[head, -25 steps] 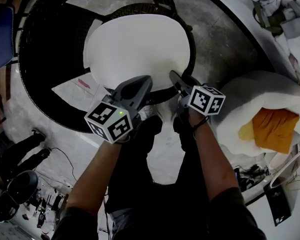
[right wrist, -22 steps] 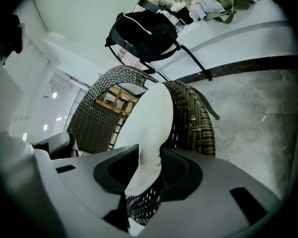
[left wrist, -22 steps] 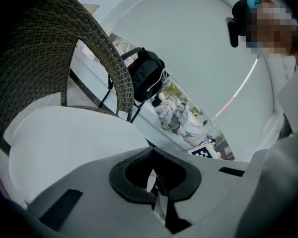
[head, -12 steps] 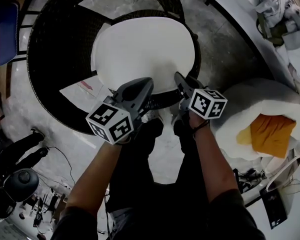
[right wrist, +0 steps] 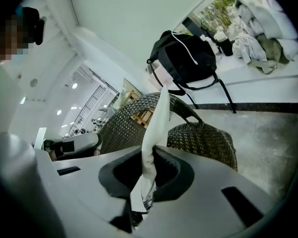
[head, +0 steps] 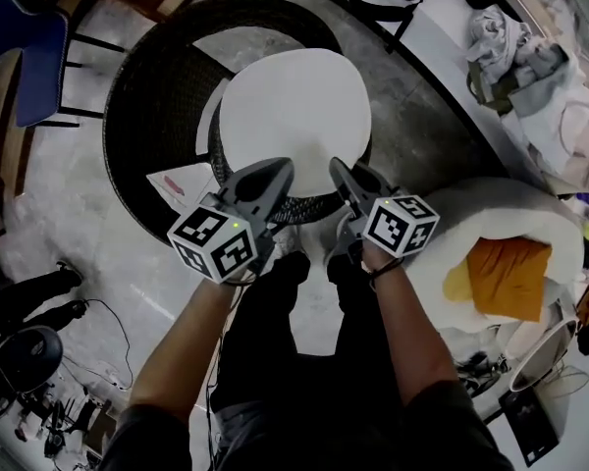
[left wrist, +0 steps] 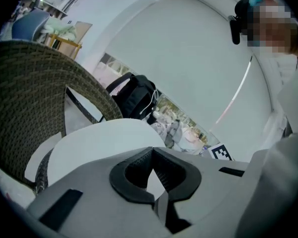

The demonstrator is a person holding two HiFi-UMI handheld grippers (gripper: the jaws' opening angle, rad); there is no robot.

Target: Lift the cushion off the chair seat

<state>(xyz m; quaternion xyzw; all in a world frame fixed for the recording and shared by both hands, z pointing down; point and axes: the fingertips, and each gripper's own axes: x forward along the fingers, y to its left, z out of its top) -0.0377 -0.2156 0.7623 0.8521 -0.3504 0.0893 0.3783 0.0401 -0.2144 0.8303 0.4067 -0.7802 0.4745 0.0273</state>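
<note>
A round white cushion [head: 294, 116] hangs over the seat of the dark wicker chair [head: 157, 96], its near edge raised above the seat's front. My left gripper [head: 273, 172] grips that edge on the left; in the left gripper view the left gripper [left wrist: 151, 155] is shut, with the cushion [left wrist: 99, 140] spreading out beyond its tips. My right gripper [head: 340, 172] holds the edge on the right. The right gripper view shows the cushion [right wrist: 156, 123] edge-on, pinched in the right gripper [right wrist: 149, 157], whose jaws are still closing.
A white beanbag [head: 515, 199] with an orange cloth [head: 506, 268] lies on the floor at the right. A blue chair [head: 39, 52] stands far left. A sheet of paper [head: 182, 184] lies by the chair's base. A black backpack [right wrist: 186, 58] and heaped clothes [head: 525, 52] sit beyond.
Both grippers have risen with the cushion's near edge between them. The cushion has come up off the seat, and the wicker seat front now shows beneath it.
</note>
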